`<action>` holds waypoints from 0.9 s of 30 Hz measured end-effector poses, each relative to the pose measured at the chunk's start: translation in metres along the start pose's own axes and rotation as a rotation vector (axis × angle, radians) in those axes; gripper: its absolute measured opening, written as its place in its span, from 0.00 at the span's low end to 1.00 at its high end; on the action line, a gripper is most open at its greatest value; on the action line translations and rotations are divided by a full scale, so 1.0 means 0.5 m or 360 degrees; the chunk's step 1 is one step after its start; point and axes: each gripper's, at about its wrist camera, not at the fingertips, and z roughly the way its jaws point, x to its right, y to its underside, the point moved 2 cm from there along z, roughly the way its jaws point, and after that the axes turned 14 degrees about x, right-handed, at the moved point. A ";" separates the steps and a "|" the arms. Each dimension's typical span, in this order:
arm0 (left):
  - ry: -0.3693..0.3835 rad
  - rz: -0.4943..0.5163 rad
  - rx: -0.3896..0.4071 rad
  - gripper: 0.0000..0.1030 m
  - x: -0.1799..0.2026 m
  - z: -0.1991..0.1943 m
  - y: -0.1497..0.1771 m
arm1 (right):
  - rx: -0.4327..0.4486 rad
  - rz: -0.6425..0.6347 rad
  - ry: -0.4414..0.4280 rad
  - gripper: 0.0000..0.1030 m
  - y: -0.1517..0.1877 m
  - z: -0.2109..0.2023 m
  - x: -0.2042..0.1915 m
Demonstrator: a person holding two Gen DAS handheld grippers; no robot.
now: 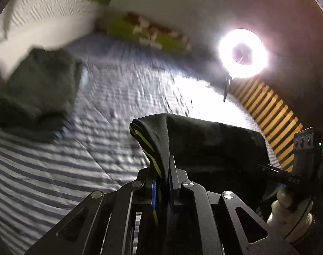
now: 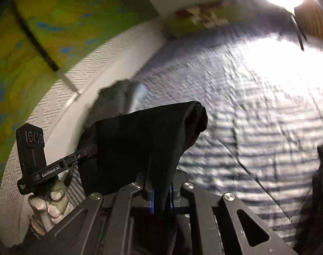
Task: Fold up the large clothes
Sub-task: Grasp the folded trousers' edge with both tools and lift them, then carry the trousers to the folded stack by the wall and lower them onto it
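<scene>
A black garment [image 1: 214, 140] with a yellow stripe along one edge hangs lifted above the striped bed sheet [image 1: 76, 159]. My left gripper [image 1: 161, 170] is shut on its striped corner, the cloth bunched between the blue pads. It stretches right to my right gripper [image 1: 269, 166], held by a gloved hand [image 1: 286, 208]. In the right wrist view my right gripper [image 2: 161, 180] is shut on the black garment [image 2: 140, 140], whose top edge runs left to my left gripper [image 2: 91, 149], also clamped on the cloth.
A dark grey folded garment [image 1: 40, 89] lies at the bed's far left beside a white patterned panel [image 2: 44, 110]. A ring light [image 1: 243, 53] glares at the far right above wooden slats [image 1: 274, 114]. A green patterned pillow [image 1: 148, 34] lies at the far end. Dark cloth [image 2: 322, 180] lies at the right edge.
</scene>
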 end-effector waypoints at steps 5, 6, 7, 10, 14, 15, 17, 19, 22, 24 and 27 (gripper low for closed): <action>-0.0060 0.0015 0.0189 0.07 -0.040 -0.121 -0.089 | 0.0154 -0.0204 -0.0102 0.08 -0.053 -0.013 -0.152; -0.0102 0.0046 0.0229 0.07 -0.050 -0.152 -0.111 | 0.0170 -0.0222 -0.0122 0.08 -0.060 -0.014 -0.173; -0.0130 0.0071 0.0247 0.07 -0.055 -0.169 -0.124 | 0.0184 -0.0238 -0.0150 0.08 -0.068 -0.012 -0.197; -0.0219 0.0169 0.0308 0.07 -0.064 -0.225 -0.157 | 0.0217 -0.0288 -0.0213 0.08 -0.084 -0.005 -0.262; -0.0304 0.0253 0.0370 0.07 -0.079 -0.283 -0.190 | 0.0215 -0.0341 -0.0271 0.08 -0.099 0.017 -0.329; -0.0317 0.0259 0.0386 0.07 -0.086 -0.297 -0.199 | 0.0211 -0.0350 -0.0284 0.08 -0.100 0.024 -0.343; -0.0334 0.0270 0.0405 0.07 -0.098 -0.313 -0.210 | 0.0204 -0.0368 -0.0305 0.08 -0.103 0.038 -0.368; -0.0354 0.0277 0.0421 0.07 -0.118 -0.327 -0.222 | 0.0199 -0.0391 -0.0328 0.08 -0.105 0.052 -0.390; -0.0389 0.0290 0.0438 0.07 -0.149 -0.334 -0.242 | 0.0196 -0.0415 -0.0353 0.08 -0.109 0.079 -0.418; -0.0407 0.0307 0.0449 0.07 -0.168 -0.329 -0.259 | 0.0194 -0.0425 -0.0363 0.08 -0.113 0.102 -0.432; -0.0437 0.0300 0.0467 0.07 -0.213 -0.305 -0.293 | 0.0201 -0.0435 -0.0369 0.08 -0.130 0.145 -0.450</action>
